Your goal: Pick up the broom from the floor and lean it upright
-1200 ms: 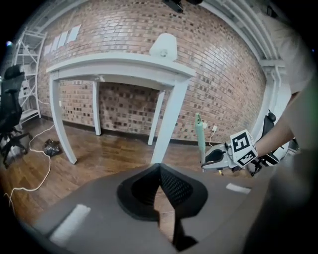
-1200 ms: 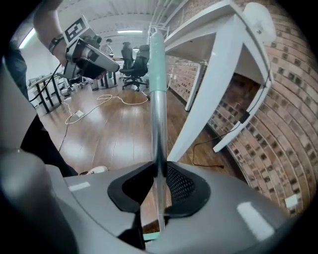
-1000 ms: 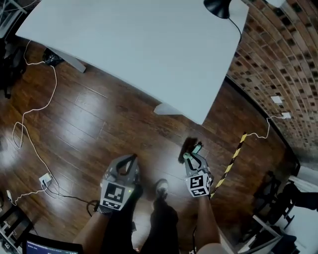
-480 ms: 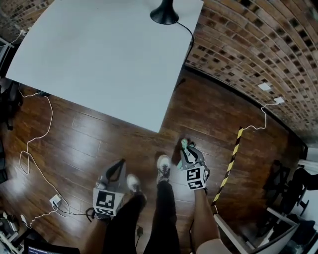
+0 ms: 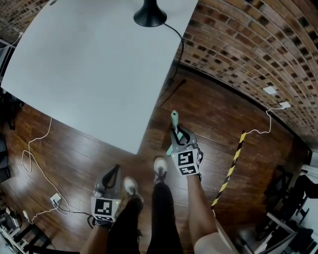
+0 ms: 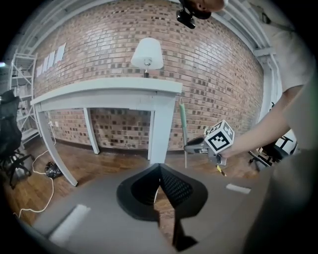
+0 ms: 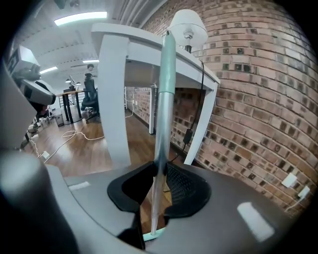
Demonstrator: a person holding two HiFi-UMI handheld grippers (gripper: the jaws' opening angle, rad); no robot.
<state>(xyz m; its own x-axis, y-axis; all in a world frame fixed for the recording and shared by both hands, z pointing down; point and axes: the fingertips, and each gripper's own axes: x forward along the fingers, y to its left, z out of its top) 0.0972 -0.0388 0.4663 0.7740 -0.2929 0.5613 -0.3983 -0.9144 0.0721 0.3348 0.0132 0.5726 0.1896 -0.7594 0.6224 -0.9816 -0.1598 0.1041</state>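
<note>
1. The broom (image 5: 174, 119) is in the right gripper (image 5: 178, 139), just past the corner of the white table (image 5: 89, 64) on the side toward the brick wall (image 5: 258, 54). Its pale green handle end points up toward the head camera.
2. In the right gripper view the handle runs upright between the jaws. They are closed on it at a middling width, with the pads against the shaft.
3. The broom's lower end cannot be made out in any view, so I cannot tell whether it touches the floor (image 5: 213, 109).
4. A second ago a dark clump showed at the gripper's tip and only a short piece of green showed with it. Now a longer stretch of the handle stands clear above the jaws.
5. Since then the right gripper has moved up the head view, away from the person's shoes (image 5: 160, 166). It now lies between the table corner and the yellow-and-black striped tape (image 5: 231, 168).
6. The grip on the handle is unchanged across the three head frames.
7. The left gripper (image 5: 115, 172) is low on the left beside the person's leg. Its jaws are pressed together with nothing between them, as before.
8. The black lamp (image 5: 149, 15) base on the table sat near the top right edge a second ago and is now near the top centre.
</note>
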